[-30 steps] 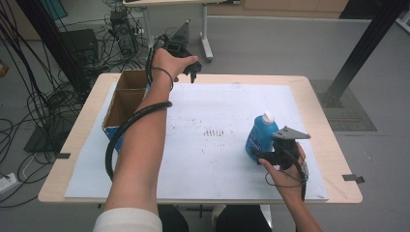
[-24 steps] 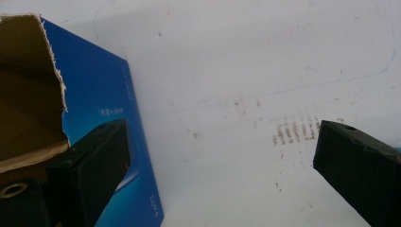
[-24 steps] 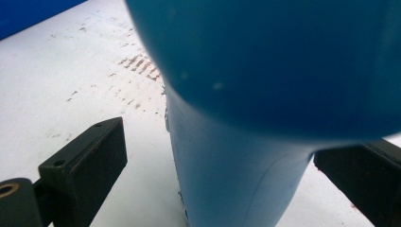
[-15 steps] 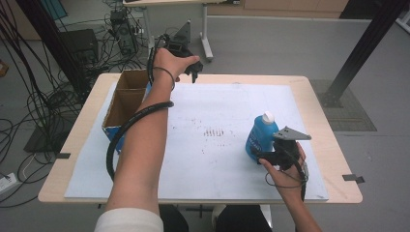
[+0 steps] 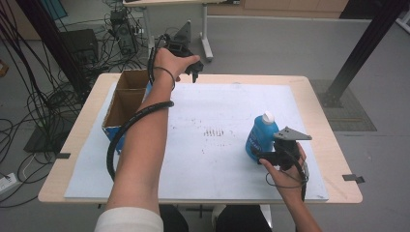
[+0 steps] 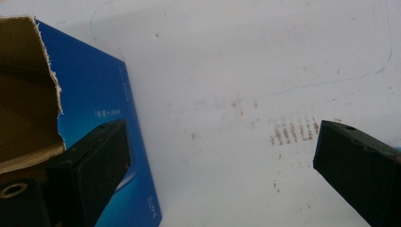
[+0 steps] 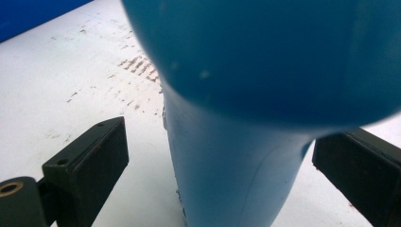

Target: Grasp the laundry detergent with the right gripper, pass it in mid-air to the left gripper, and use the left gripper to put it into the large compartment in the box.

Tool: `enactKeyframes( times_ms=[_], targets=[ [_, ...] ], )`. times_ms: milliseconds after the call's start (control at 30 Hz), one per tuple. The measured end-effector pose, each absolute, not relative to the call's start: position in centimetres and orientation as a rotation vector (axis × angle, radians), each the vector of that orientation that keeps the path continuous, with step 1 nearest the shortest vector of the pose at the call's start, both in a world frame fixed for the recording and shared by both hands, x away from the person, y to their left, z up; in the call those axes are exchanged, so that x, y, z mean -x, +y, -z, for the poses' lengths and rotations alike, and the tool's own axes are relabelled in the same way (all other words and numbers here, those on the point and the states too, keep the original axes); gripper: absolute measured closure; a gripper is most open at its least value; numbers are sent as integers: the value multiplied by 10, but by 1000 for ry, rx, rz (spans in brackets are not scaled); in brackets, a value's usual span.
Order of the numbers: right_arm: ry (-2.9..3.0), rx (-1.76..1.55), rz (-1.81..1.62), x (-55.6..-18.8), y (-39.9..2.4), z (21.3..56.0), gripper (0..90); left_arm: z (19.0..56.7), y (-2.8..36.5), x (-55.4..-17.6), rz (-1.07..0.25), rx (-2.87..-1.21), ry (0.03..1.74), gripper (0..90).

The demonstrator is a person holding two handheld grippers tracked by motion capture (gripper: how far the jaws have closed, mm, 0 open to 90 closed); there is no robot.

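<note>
The bottle [image 5: 261, 135], at the frame's lower right, is sitting between the spread right gripper [image 5: 265, 157]; contact is unclear. The left gripper [image 5: 196, 72] is hovering spread, upper centre, beside the box [image 5: 126, 99].

The bottle [image 5: 261, 136] at the near right is bright blue with a white cap [image 5: 267, 117]; in the right gripper view its body [image 7: 246, 156] is the same plain blue. The box [image 5: 126, 101] at the far left is brown cardboard inside and deep blue outside, with small pale lettering on its blue wall [image 6: 106, 118]. The sheet [image 5: 212, 101] over the table is white, marked near its middle by short rows of reddish-brown smudges [image 5: 214, 132] and by a thin blue pen line [image 6: 331, 82]. The table [image 5: 333, 145] edge is light wood. Both grippers, left [image 5: 191, 72] and right [image 5: 263, 157], are black; the right one bears a grey plate [image 5: 291, 134].
</note>
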State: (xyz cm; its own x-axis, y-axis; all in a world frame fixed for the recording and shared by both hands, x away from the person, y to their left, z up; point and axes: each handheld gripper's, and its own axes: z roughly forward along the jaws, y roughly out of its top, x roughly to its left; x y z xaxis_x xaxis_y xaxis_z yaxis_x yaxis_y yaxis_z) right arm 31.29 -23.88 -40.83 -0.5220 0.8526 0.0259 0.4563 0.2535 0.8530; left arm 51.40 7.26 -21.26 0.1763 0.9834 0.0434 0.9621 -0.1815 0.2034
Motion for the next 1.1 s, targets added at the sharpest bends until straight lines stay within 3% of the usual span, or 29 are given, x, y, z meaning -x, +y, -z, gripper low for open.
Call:
enactKeyframes(
  times_ms=[1100],
  targets=[
    [2074,-1187,-1195,-312,-242,407,47,211,71,-516,-255,-2303,1917,54]
  ],
)
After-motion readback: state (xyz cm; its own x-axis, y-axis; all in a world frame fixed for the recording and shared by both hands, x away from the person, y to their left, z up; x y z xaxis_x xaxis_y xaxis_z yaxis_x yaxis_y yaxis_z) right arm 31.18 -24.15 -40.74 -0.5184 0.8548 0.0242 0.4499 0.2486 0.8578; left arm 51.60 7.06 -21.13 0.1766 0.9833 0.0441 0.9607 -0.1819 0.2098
